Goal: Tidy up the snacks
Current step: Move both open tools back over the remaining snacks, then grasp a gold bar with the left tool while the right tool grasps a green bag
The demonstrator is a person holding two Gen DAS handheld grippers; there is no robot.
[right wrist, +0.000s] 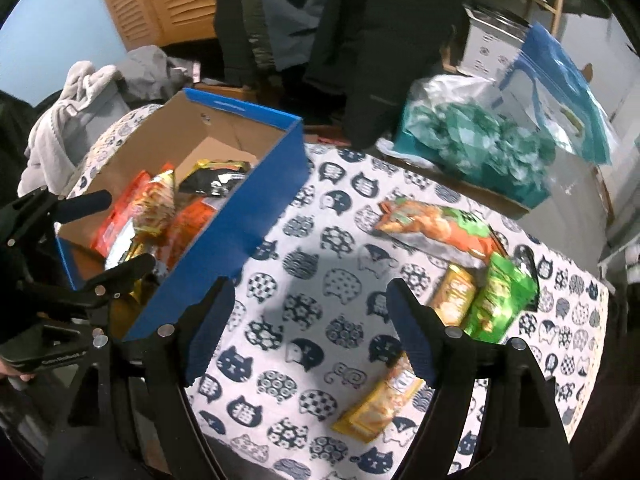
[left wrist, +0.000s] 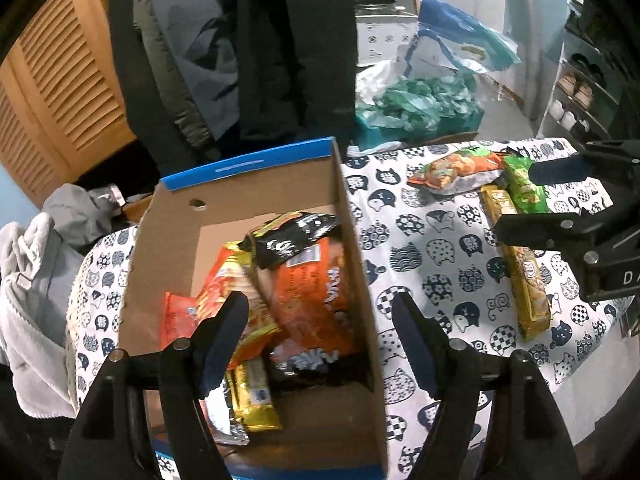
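Note:
A blue cardboard box (left wrist: 348,208) (right wrist: 240,208) stands on the cat-print tablecloth (left wrist: 432,240) and holds several snack packs, orange (left wrist: 312,300), black (left wrist: 292,236) and yellow (left wrist: 252,392). My left gripper (left wrist: 320,340) is open and empty above the box's near right wall; it also shows in the right wrist view (right wrist: 116,232). On the cloth to the right lie an orange-green bag (right wrist: 436,224), a green pack (right wrist: 500,300) and a long yellow pack (right wrist: 404,364). My right gripper (right wrist: 310,332) is open and empty above the cloth, left of those packs; it shows in the left wrist view (left wrist: 532,200).
Dark coats (left wrist: 256,48) hang behind the table. A teal box of crumpled wrap (right wrist: 476,152) and a blue plastic bag (right wrist: 560,88) sit at the table's far right. Grey cloth (left wrist: 28,280) is heaped left of the box. A louvered wooden door (left wrist: 60,80) is at far left.

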